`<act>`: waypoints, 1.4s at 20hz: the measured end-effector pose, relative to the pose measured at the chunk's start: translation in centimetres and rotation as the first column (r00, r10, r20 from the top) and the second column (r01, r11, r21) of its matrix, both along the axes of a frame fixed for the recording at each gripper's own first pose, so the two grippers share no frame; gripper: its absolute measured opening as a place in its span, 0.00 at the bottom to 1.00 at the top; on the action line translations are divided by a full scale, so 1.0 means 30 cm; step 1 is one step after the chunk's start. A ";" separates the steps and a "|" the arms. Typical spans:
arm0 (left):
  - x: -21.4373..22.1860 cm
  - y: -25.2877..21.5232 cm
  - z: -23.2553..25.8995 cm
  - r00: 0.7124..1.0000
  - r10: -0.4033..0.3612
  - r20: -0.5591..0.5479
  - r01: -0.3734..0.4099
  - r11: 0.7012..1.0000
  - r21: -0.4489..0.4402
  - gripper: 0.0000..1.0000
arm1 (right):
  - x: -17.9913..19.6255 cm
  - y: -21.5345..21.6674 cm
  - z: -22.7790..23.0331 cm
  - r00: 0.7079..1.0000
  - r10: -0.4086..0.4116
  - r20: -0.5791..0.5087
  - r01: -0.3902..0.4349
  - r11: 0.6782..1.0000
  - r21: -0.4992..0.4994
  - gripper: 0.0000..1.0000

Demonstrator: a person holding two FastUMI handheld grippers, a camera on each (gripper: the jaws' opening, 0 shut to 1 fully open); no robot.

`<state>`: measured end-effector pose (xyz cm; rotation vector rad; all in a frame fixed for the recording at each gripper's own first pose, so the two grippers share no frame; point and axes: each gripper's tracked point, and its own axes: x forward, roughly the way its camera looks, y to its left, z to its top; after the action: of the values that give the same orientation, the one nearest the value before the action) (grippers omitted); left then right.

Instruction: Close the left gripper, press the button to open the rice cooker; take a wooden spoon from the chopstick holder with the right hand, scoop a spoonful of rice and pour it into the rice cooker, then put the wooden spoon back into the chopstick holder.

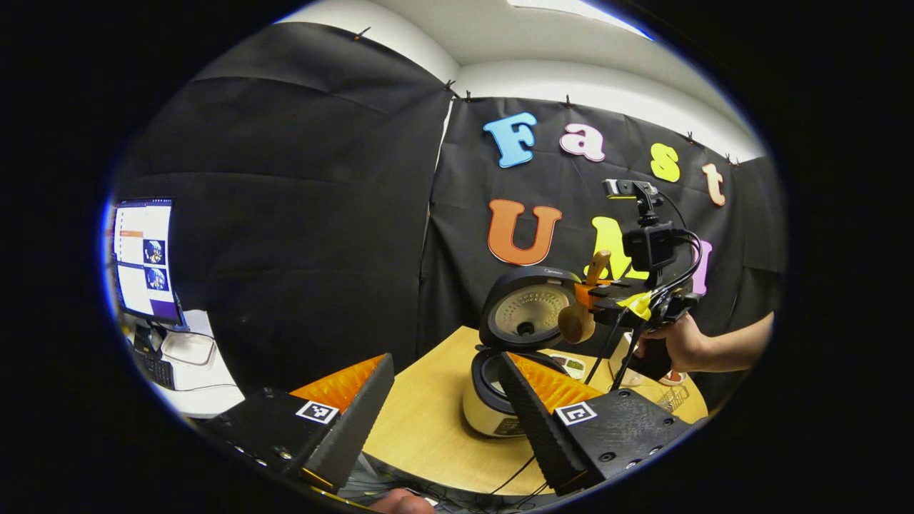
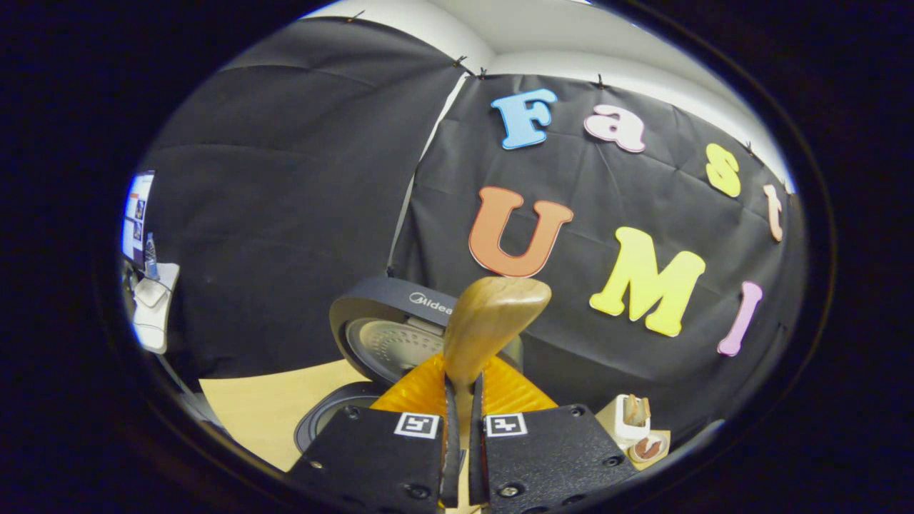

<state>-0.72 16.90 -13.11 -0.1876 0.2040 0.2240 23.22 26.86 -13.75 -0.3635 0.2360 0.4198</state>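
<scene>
The rice cooker (image 1: 493,407) stands on the wooden table with its lid (image 1: 528,307) raised. My left gripper (image 1: 446,357) is open in front of it, fingers spread to either side and nothing between them. My right gripper (image 1: 587,296), held by a hand (image 1: 678,343), hovers beside the raised lid, shut on the wooden spoon (image 1: 576,321). The spoon's bowl hangs near the lid's edge. In the right gripper view the spoon (image 2: 493,318) sticks up from my shut right gripper (image 2: 463,385), with the cooker lid (image 2: 382,335) behind it. The white chopstick holder (image 2: 632,417) stands at lower right.
The table (image 1: 428,421) ends close in front of the left gripper. A white dish (image 1: 571,365) lies behind the cooker, and a wire basket (image 1: 675,396) sits at the right. A small dish (image 2: 646,448) is beside the holder. A monitor (image 1: 146,257) stands far left.
</scene>
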 end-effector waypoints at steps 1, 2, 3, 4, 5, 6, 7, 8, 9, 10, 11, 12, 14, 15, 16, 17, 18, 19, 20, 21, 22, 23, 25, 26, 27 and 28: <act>0.001 0.000 -0.003 1.000 -0.002 -0.001 0.002 1.000 0.002 0.95 | -0.001 -0.008 0.004 1.000 -0.004 -0.007 0.004 1.000 0.014 0.11; 0.004 -0.002 -0.007 1.000 -0.004 -0.002 0.004 1.000 0.008 0.95 | -0.006 -0.014 0.013 1.000 -0.004 -0.014 0.005 1.000 0.027 0.11; 0.010 -0.001 -0.007 1.000 -0.008 0.001 0.008 1.000 0.008 0.95 | -0.011 -0.023 0.025 1.000 -0.005 -0.017 0.006 0.999 0.041 0.11; 0.012 -0.003 -0.003 1.000 -0.014 0.001 0.014 1.000 0.005 0.95 | -0.023 -0.040 0.039 1.000 -0.008 -0.017 0.009 0.998 0.057 0.11; 0.010 -0.001 -0.006 1.000 -0.014 0.003 0.014 1.000 0.007 0.95 | -0.032 -0.055 0.052 1.000 -0.009 -0.020 0.010 0.997 0.075 0.11; 0.011 -0.004 -0.001 1.000 -0.018 0.008 0.018 1.000 0.013 0.95 | -0.046 -0.075 0.069 1.000 -0.010 -0.027 0.013 0.995 0.097 0.10; 0.016 0.000 0.005 1.000 -0.026 0.014 0.026 0.999 0.022 0.95 | -0.058 -0.100 0.075 0.999 -0.008 -0.039 0.012 0.992 0.124 0.11; 0.019 -0.001 0.008 0.999 -0.035 0.016 0.035 0.999 0.033 0.95 | -0.072 -0.124 0.088 0.998 -0.005 -0.056 0.013 0.988 0.151 0.10; 0.020 0.001 0.010 0.999 -0.047 0.016 0.047 0.998 0.042 0.95 | -0.080 -0.164 0.096 0.997 -0.009 -0.078 0.023 0.983 0.179 0.10; 0.024 -0.001 0.011 0.998 -0.060 0.018 0.059 0.997 0.051 0.95 | -0.087 -0.208 0.105 0.994 -0.021 -0.103 0.041 0.978 0.204 0.11; 0.025 -0.004 0.013 0.997 -0.074 0.018 0.073 0.996 0.058 0.95 | -0.094 -0.260 0.115 0.992 -0.030 -0.124 0.058 0.971 0.230 0.11; 0.026 0.001 0.018 0.997 -0.077 0.023 0.076 0.995 0.068 0.95 | -0.095 -0.311 0.126 0.989 -0.041 -0.141 0.077 0.963 0.258 0.11; 0.032 -0.007 0.018 0.996 -0.087 0.028 0.085 0.994 0.069 0.94 | -0.088 -0.446 0.144 0.985 -0.079 -0.151 0.120 0.951 0.285 0.11; 0.032 -0.013 0.012 0.995 -0.098 0.028 0.096 0.993 0.064 0.95 | -0.084 -0.518 0.157 0.984 -0.102 -0.143 0.140 0.948 0.287 0.11; 0.035 -0.018 0.010 0.994 -0.107 0.030 0.105 0.992 0.065 0.95 | -0.081 -0.592 0.167 0.983 -0.123 -0.135 0.158 0.944 0.289 0.10; 0.035 -0.016 0.010 0.993 -0.115 0.029 0.113 0.991 0.073 0.95 | -0.084 -0.665 0.167 0.980 -0.147 -0.137 0.182 0.938 0.296 0.11; 0.033 -0.013 0.011 0.993 -0.118 0.026 0.116 0.990 0.085 0.95 | -0.087 -0.735 0.165 0.975 -0.169 -0.146 0.207 0.929 0.307 0.11; 0.034 -0.011 0.016 0.993 -0.119 0.025 0.116 0.989 0.093 0.95 | -0.088 -0.812 0.157 0.968 -0.195 -0.156 0.236 0.919 0.315 0.10; 0.038 -0.014 0.018 0.992 -0.120 0.026 0.117 0.989 0.093 0.95 | -0.089 -0.890 0.152 0.961 -0.225 -0.163 0.267 0.910 0.318 0.10; 0.039 -0.019 0.015 0.992 -0.123 0.027 0.120 0.989 0.086 0.95 | -0.086 -0.971 0.142 0.952 -0.256 -0.166 0.297 0.901 0.317 0.10; 0.038 -0.028 0.010 0.991 -0.129 0.025 0.126 0.989 0.081 0.95 | -0.085 -1.056 0.135 0.942 -0.289 -0.169 0.329 0.891 0.312 0.11; 0.037 -0.032 0.012 0.991 -0.135 0.022 0.133 0.988 0.084 0.95 | -0.087 -1.140 0.120 0.930 -0.322 -0.176 0.363 0.879 0.309 0.10; 0.035 -0.021 0.007 0.990 -0.140 0.004 0.139 0.985 0.106 0.95 | -0.084 -1.300 0.080 0.901 -0.383 -0.201 0.430 0.849 0.308 0.11; 0.028 -0.024 0.004 0.989 -0.147 -0.007 0.147 0.983 0.107 0.95 | -0.082 -1.377 0.057 0.886 -0.413 -0.213 0.462 0.834 0.302 0.10; 0.023 -0.029 0.006 0.988 -0.151 -0.008 0.151 0.982 0.109 0.95 | -0.075 -1.445 0.030 0.871 -0.439 -0.223 0.489 0.821 0.294 0.11; 0.024 -0.033 0.005 0.988 -0.157 -0.012 0.157 0.981 0.111 0.95 | -0.070 -1.498 -0.002 0.857 -0.458 -0.238 0.512 0.810 0.285 0.11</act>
<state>0.01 15.91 -12.97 -0.0596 0.2083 0.0783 21.13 -18.08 -13.83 0.0808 0.3951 -0.0282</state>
